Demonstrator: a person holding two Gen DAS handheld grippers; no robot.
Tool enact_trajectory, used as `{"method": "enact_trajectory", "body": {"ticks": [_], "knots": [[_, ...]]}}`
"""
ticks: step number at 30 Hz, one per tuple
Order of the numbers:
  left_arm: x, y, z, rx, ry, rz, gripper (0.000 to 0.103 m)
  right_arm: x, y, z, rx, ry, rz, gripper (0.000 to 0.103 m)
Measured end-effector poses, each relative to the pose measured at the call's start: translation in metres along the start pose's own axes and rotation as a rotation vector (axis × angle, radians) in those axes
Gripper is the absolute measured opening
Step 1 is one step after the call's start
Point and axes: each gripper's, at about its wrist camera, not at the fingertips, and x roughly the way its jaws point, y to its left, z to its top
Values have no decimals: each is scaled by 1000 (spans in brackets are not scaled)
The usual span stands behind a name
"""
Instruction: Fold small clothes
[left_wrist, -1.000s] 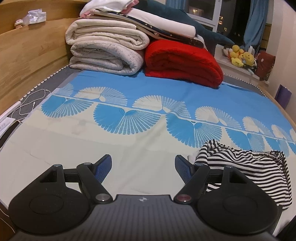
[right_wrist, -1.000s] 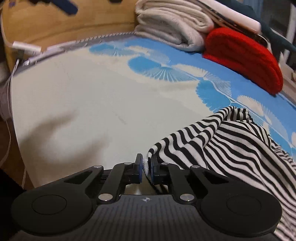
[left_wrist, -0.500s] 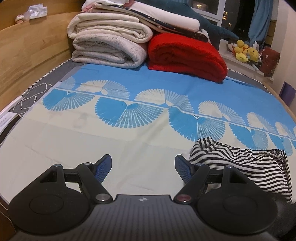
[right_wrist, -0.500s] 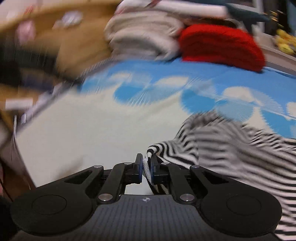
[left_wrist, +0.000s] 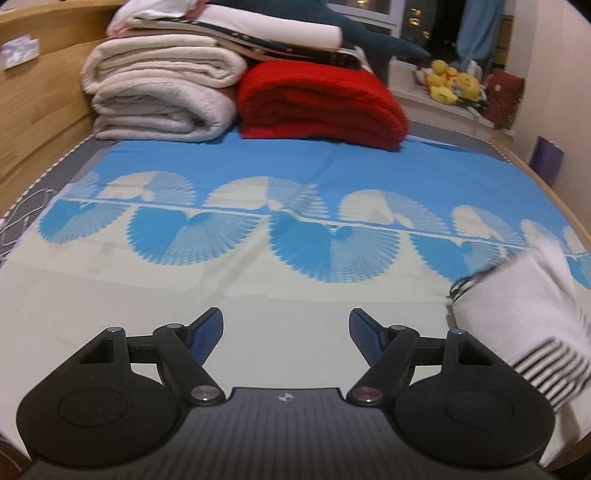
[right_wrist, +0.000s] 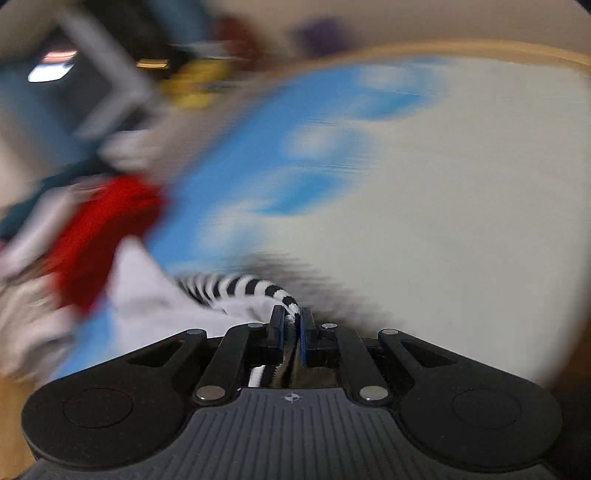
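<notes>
No readable writing shows. The left tongs (left_wrist: 286, 329) hang spread over the bed sheet (left_wrist: 258, 302). The right tongs (right_wrist: 291, 330) pinch the striped garment (right_wrist: 236, 286) by its hem; it lies blurred at the bed's right side.

Open bed sheet (left_wrist: 288, 295) is seen ahead. The back is blocked by folded blankets (left_wrist: 159, 96) and a red blanket (left_wrist: 317, 103).
</notes>
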Motion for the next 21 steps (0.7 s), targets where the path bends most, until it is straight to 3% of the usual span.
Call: {"method": "enact_trajectory", "body": {"ticks": [1,2,4,6,9,13,16,19,21], "knots": [[2,-7,1,6,0,-13,81,9,-22,4,16,57,-122,10],[5,-15,2,13,5,-24,81,15,-39,7,56,108,-176,12],[13,-31,2,32,25,-38,81,16,-66,14,148,148,-170,14],[20,-48,1,60,37,-49,81,6,-68,26,84,94,-159,15],[30,-72,0,106,50,-56,81,2,-60,48,0,61,-61,29],[43,-98,-5,116,85,-75,81,26,-35,82,-143,136,130,33],[56,-116,-8,112,126,-91,81,59,-11,93,-250,234,224,47],[67,-134,-14,121,158,-106,81,96,-6,89,-302,357,283,49],[74,-147,-19,114,187,-140,81,123,-3,82,-290,463,247,49]]}}
